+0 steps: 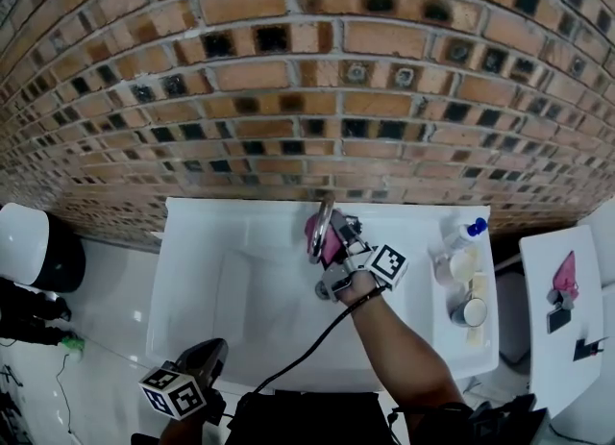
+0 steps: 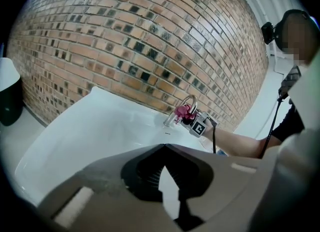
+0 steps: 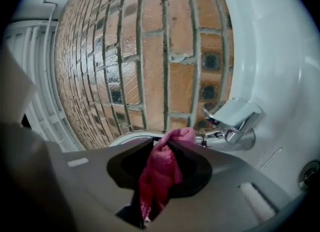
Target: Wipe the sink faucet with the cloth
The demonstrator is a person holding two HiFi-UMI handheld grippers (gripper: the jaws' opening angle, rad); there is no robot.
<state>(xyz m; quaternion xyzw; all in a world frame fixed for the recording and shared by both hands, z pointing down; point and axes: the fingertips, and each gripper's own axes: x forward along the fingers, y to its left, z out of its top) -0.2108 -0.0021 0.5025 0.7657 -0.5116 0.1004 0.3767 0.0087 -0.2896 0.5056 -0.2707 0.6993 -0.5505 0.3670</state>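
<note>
The chrome faucet point(image 1: 324, 214) arches over the back rim of the white sink point(image 1: 192, 270). My right gripper point(image 1: 332, 241) is shut on a pink cloth point(image 1: 315, 233) and holds it against the faucet's spout. In the right gripper view the cloth point(image 3: 161, 168) bulges out between the jaws of the right gripper point(image 3: 167, 143), with the faucet's lever point(image 3: 236, 116) just to the right. My left gripper point(image 1: 213, 349) hangs near the sink's front edge, far from the faucet. In its own view the left gripper point(image 2: 162, 148) is shut on nothing, and the faucet point(image 2: 190, 100) and cloth point(image 2: 181, 111) show far ahead.
A brick wall point(image 1: 307, 78) rises right behind the sink. A blue-capped bottle point(image 1: 463, 235) and small jars point(image 1: 469, 310) stand on the sink's right ledge. A white and black bin point(image 1: 34, 246) stands at the left, a white table point(image 1: 567, 318) at the right.
</note>
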